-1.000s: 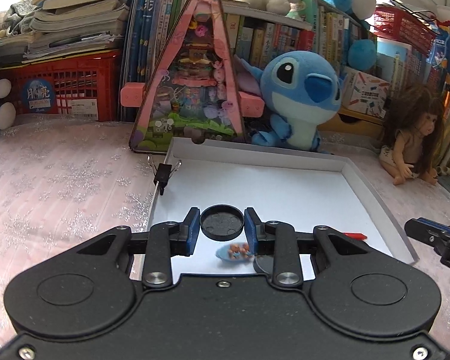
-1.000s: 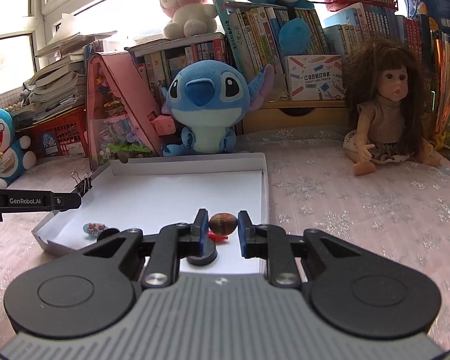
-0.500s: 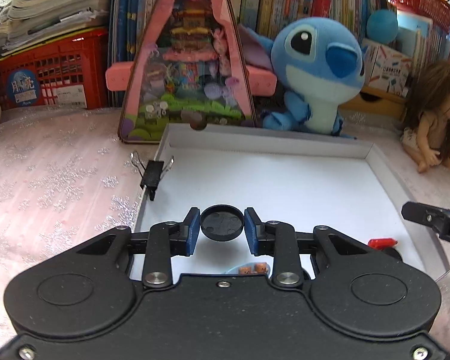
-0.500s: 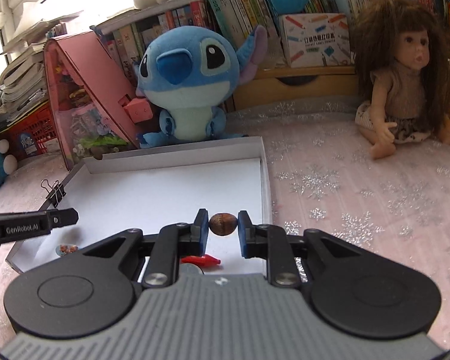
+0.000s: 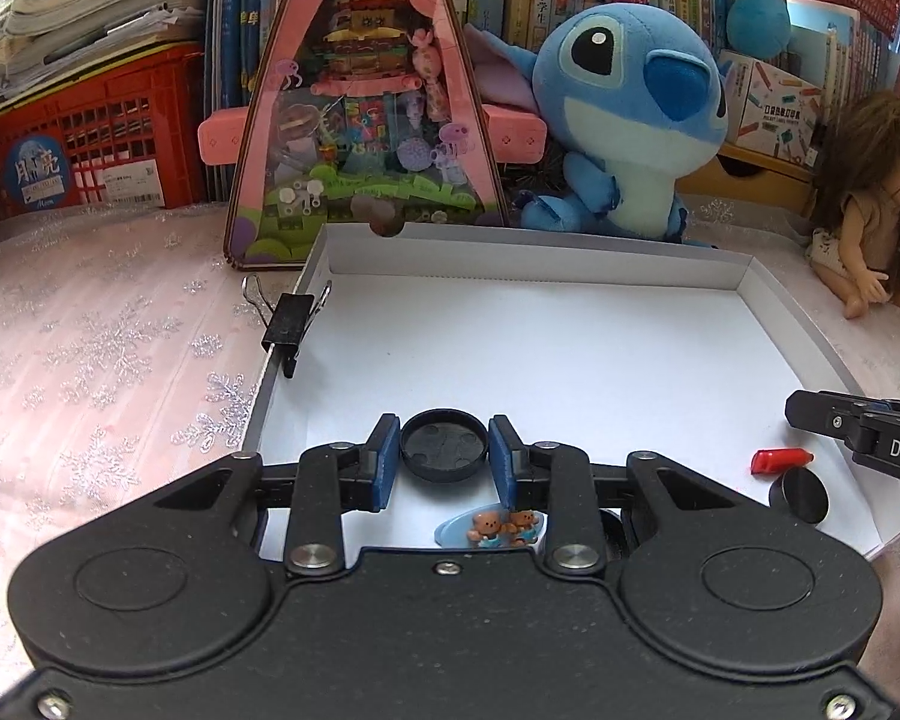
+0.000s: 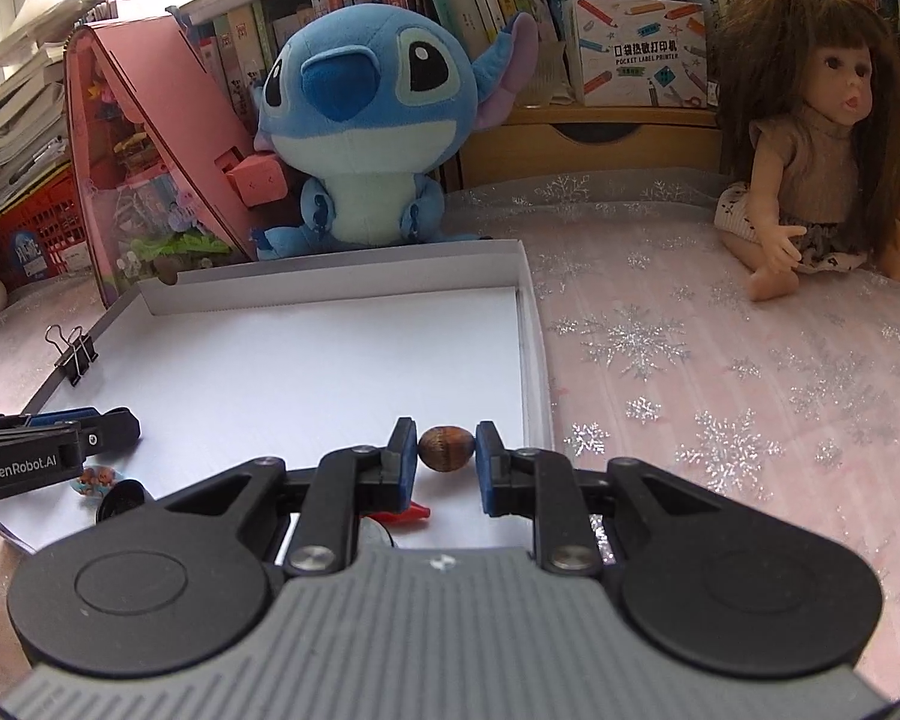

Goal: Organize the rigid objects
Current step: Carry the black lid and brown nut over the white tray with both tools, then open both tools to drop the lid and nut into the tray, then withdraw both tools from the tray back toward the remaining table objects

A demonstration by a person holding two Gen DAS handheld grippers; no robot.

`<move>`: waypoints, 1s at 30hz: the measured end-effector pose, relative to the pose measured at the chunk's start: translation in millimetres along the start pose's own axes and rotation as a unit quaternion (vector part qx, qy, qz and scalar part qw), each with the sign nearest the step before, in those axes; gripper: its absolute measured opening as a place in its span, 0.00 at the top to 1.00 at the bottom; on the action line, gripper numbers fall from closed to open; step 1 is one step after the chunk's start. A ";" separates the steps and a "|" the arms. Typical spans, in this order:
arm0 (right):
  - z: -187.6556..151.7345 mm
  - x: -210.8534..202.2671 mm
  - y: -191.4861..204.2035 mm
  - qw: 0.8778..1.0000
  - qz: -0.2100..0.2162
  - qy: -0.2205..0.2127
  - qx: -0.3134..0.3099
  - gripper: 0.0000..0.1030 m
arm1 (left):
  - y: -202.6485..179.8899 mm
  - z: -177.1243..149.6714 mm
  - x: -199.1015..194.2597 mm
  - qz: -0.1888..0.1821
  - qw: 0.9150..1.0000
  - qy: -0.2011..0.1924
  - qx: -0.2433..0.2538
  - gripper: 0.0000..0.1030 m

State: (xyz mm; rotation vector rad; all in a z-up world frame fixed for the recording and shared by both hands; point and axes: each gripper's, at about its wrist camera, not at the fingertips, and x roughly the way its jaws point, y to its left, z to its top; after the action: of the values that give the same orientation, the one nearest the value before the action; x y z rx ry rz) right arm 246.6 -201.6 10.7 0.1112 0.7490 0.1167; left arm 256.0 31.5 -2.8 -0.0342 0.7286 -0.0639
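My left gripper (image 5: 444,449) is shut on a black round cap (image 5: 444,445) and holds it over the near left part of the white tray (image 5: 528,252). My right gripper (image 6: 446,449) is shut on a brown nut (image 6: 446,447) over the tray's (image 6: 342,267) near right corner. On the tray floor lie a small blue bear charm (image 5: 498,528), a red piece (image 5: 781,459) and a black disc (image 5: 801,495). The charm (image 6: 95,478), a black disc (image 6: 120,498) and the red piece (image 6: 405,514) also show in the right wrist view.
A black binder clip (image 5: 288,324) sits on the tray's left wall. Behind the tray stand a pink triangular toy house (image 5: 366,108), a blue plush (image 5: 624,108), books and a red crate (image 5: 90,138). A doll (image 6: 810,138) sits on the pink cloth at the right.
Both grippers have moved forward and lower over the tray, each still holding its object. The charm and the black disc now show nearer the left gripper.
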 end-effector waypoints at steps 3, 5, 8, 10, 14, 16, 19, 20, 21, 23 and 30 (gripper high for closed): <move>-0.7 1.4 2.5 1.000 0.001 0.003 -0.009 0.76 | -2.2 -0.8 0.6 0.004 1.000 -0.002 0.004 0.71; -1.3 1.8 4.1 1.000 -0.001 0.003 -0.013 0.76 | -3.4 -1.4 0.4 0.007 1.000 -0.003 0.006 0.71; -1.2 1.5 4.8 1.000 0.000 0.004 -0.012 0.71 | -4.4 -0.8 -0.6 0.006 1.000 -0.003 0.004 0.71; -1.0 -0.9 3.8 1.000 0.005 0.000 -0.007 0.69 | -4.0 0.2 -2.5 0.004 1.000 -0.004 0.000 0.71; -1.6 -12.3 3.7 1.000 0.012 -0.017 -0.010 0.48 | -4.0 1.5 -13.6 0.005 1.000 -0.020 0.001 0.61; -2.6 -19.8 6.1 0.999 0.012 -0.027 -0.022 0.43 | -4.2 1.9 -21.2 0.003 1.000 -0.027 0.000 0.56; -5.1 -31.7 9.2 0.998 0.013 -0.041 -0.040 0.35 | -4.6 1.7 -34.7 -0.009 0.999 -0.037 -0.002 0.45; -5.9 -35.8 10.1 0.998 0.013 -0.046 -0.045 0.32 | -4.9 1.0 -40.0 -0.014 0.999 -0.042 -0.003 0.42; -7.0 -40.1 10.7 0.997 0.013 -0.050 -0.050 0.28 | -5.4 0.0 -45.3 -0.017 0.999 -0.047 -0.003 0.35; -10.3 -49.8 11.1 0.997 0.017 -0.059 -0.055 0.24 | -6.6 -2.0 -55.5 -0.023 0.998 -0.059 -0.001 0.27; -25.3 -77.2 9.4 0.995 0.025 -0.074 -0.070 0.15 | -11.4 -16.2 -87.6 -0.032 0.997 -0.076 0.012 0.18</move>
State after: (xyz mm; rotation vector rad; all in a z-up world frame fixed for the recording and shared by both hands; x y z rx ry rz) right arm 172.6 -202.0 45.5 0.0053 0.5888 0.2065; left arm 179.5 26.1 43.8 -0.0396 0.5749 -0.1302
